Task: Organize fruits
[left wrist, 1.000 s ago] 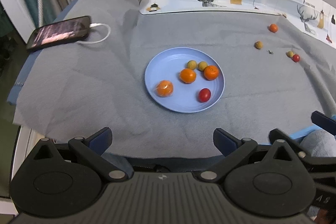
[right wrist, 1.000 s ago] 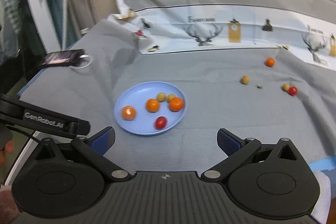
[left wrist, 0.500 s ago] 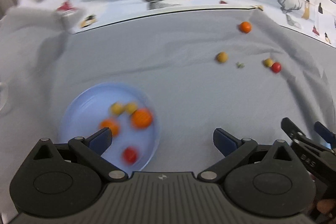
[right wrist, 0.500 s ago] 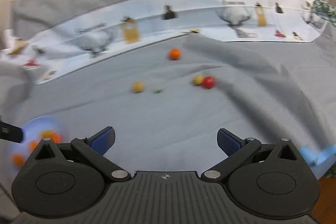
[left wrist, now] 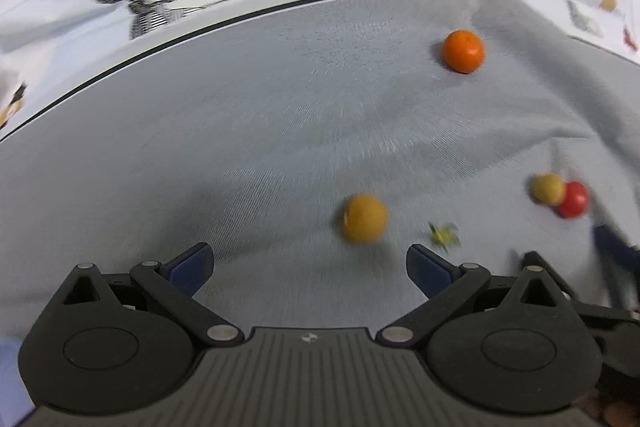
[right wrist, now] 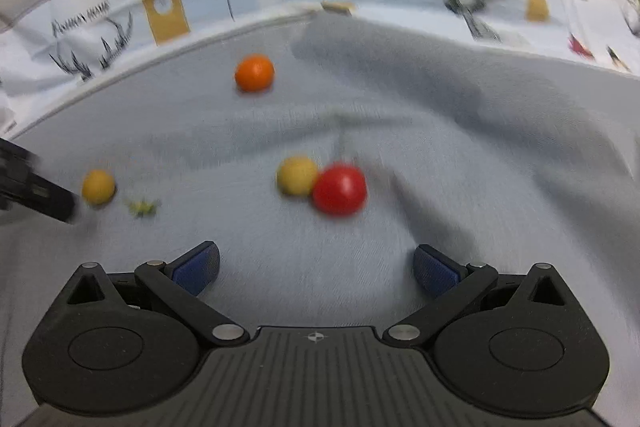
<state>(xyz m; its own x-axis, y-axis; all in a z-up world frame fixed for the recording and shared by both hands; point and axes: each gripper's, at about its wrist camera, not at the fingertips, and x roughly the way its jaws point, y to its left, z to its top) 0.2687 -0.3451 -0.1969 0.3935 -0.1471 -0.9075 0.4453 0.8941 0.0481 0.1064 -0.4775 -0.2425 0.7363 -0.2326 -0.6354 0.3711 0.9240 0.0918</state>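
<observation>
Motion blur softens the yellow fruit [left wrist: 365,218], the small green stem scrap [left wrist: 443,234] and the touching yellow-and-red pair [right wrist: 320,183]. The red fruit [left wrist: 574,199] partly hides behind its yellow neighbour [left wrist: 547,189]. The other gripper [right wrist: 32,187] is cut off at the left edge.

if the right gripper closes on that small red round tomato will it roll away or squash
Likely to roll: the small red round tomato is smooth and round on soft wrinkled grey cloth. It touches the small yellow round fruit, so nudging may move both. Probably soft-skinned; grip gently.
</observation>
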